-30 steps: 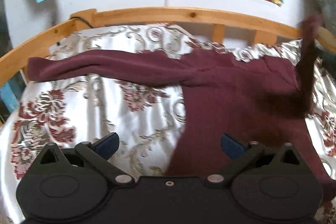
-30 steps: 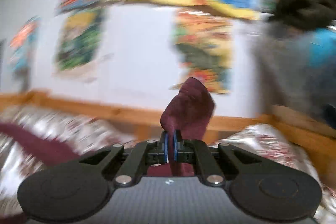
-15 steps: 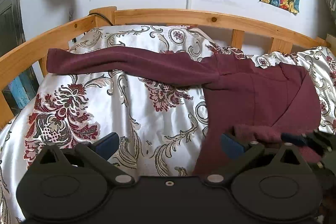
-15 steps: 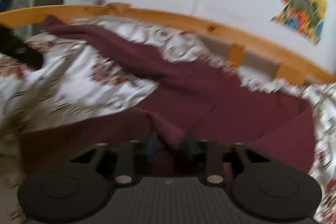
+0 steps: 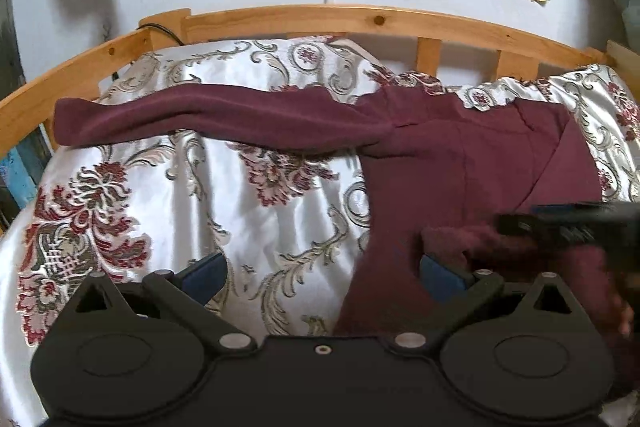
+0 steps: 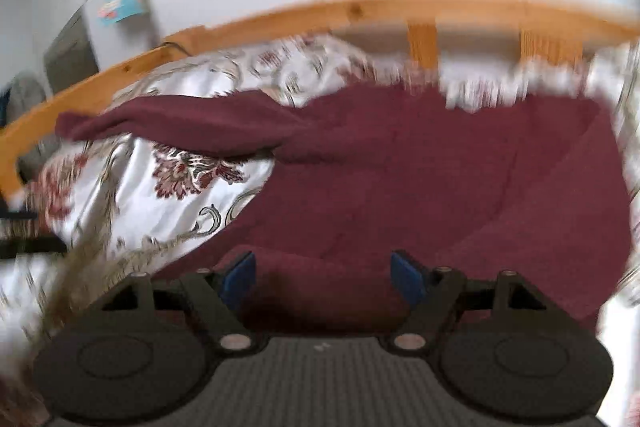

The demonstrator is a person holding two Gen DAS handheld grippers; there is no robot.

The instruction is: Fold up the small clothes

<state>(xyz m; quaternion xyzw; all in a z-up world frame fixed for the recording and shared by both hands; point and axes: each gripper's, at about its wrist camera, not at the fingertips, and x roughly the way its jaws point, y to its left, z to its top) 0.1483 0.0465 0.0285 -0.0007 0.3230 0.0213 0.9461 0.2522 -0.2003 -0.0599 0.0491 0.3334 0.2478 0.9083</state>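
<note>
Maroon sweater (image 5: 472, 163) lies spread on the floral satin bedspread (image 5: 168, 195), its body toward the right side of the bed and one long sleeve (image 5: 216, 121) stretched out flat toward the left rail of the wooden bed frame (image 5: 320, 21). A folded-over piece of the garment, with a fuzzy cuff end (image 5: 452, 241), rests across the lower body near the bed's front edge. The left gripper (image 5: 322, 273) hovers low over the front of the bed with its blue pads (image 5: 202, 275) spread wide, holding nothing; one pad sits above bare satin, the other above the sweater's hem. The right gripper (image 6: 324, 275) points along the sweater's body, its fingers likewise parted and empty, cloth showing between them. From the left wrist view the right gripper (image 5: 576, 225) appears only as a dark, blurred shape at the right edge, partly cut off. The right wrist view is smeared by motion, so the far edge of the sweater and the pattern there are hard to make out. Open bedspread stretches across the left half of the bed, in front of the sleeve.
</note>
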